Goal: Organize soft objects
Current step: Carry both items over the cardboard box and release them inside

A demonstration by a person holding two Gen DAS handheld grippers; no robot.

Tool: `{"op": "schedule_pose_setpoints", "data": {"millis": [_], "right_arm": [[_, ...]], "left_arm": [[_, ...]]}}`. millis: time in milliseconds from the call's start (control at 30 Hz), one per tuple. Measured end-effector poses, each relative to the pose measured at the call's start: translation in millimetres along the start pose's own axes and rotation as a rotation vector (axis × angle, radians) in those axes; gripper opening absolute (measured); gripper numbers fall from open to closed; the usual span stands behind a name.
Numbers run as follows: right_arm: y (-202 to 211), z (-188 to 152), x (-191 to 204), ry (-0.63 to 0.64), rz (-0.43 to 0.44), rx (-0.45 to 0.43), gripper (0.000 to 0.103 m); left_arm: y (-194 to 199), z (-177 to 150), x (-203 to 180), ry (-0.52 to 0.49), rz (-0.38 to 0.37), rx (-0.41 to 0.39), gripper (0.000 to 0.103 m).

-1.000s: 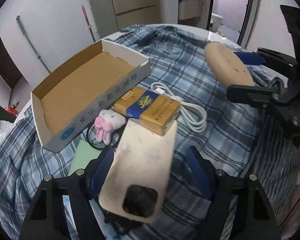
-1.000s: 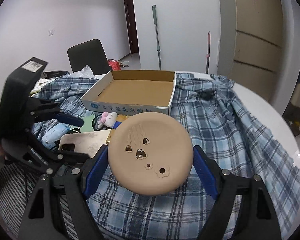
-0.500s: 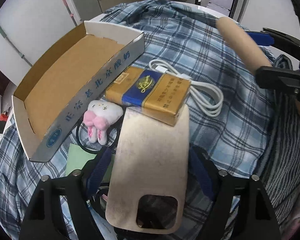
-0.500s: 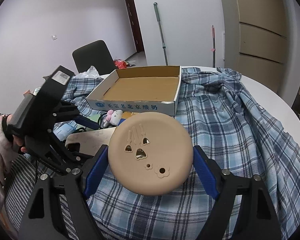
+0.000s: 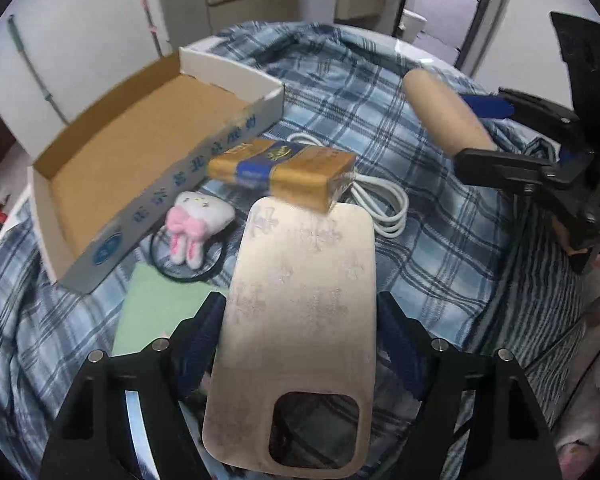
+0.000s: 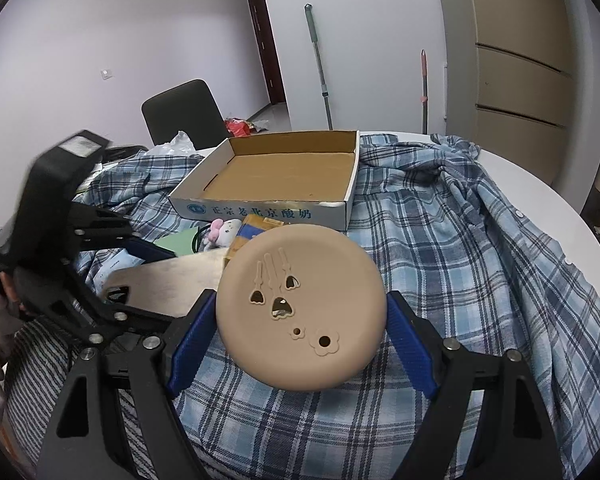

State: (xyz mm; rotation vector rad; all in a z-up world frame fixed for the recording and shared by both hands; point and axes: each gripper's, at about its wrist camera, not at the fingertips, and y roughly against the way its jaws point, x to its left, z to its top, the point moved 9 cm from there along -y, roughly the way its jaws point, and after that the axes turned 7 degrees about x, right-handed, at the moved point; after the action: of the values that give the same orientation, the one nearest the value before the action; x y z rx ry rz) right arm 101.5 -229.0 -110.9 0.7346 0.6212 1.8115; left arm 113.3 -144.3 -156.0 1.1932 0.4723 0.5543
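Room: white walls, tan cupboard [image 6: 516,80] | bench [image 6: 540,184]: round, white, under a soft checked blue shirt [image 6: 460,248] | cardboard box [image 6: 292,168]: flat, nothing inside | left claw [image 5: 300,316]: closing on a smooth beige phone case [image 5: 300,312] | right claw [image 6: 300,320]: squeezing a round tan pad [image 6: 300,304] with little cut-out holes

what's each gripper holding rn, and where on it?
Left gripper: closing across the long sides of beige phone case. Right gripper: tan round silicone disc, opposite rim edges.
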Motion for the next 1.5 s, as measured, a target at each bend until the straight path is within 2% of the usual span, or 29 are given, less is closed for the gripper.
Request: {"op": "schedule_pose_setpoints", "data": {"millis": [267,467,600,700,833,967,1033,1133,1233,1367,1500], "right_arm": [[16.0,5.6,6.1,0.027,-0.021,-0.062,0.081],[31.0,12.2,22.7,0.067,-0.029,-0.101,0.081],[46.5,27.2,31.6,0.102,-0.055,-0.159,0.081],[58.8,46.5,35.0,0.108,-0.086,-0.212,0.081],[76.6,80.9,38.6,0.109,-0.111,-0.307,0.081],[94.9,126.3,32.5,0.075,-0.219,-0.455,0.081],[95.8,147.7,32.1,0.065,-0.225,-0.481,0.081],[92.8,180.9,32.4,0.045,-0.228,-0.5,0.081],[90.1,209.3,32.3,0.021,-0.235,-0.522,0.081],[90.2,234.8,19.4,-0.069,-0.255,-0.577,0.081],[71.9,234.1,10.6,-0.088,-0.254,-0.562,0.081]], "left_arm": [[50.2,-13.7,-7.5,0.107,0.064,-0.169,0.077],[89.2,-22.6,-12.6,0.208,0.168,-0.299,0.077],[117.3,-18.3,-17.1,0.235,0.194,-0.405,0.077],[142.0,-13.1,-13.1,0.271,0.268,-0.474,0.077],[171.9,-1.8,2.8,0.348,0.31,-0.564,0.077],[194.1,18.7,20.6,0.378,0.385,-0.631,0.077],[208.9,28.3,34.7,0.398,0.442,-0.673,0.077],[230.3,46.0,54.9,0.427,0.453,-0.73,0.077],[249.5,65.9,73.7,0.442,0.502,-0.791,0.077],[258.5,90.0,101.7,0.492,0.475,-0.82,0.078],[255.6,90.5,135.2,0.562,0.441,-0.85,0.078]]}}
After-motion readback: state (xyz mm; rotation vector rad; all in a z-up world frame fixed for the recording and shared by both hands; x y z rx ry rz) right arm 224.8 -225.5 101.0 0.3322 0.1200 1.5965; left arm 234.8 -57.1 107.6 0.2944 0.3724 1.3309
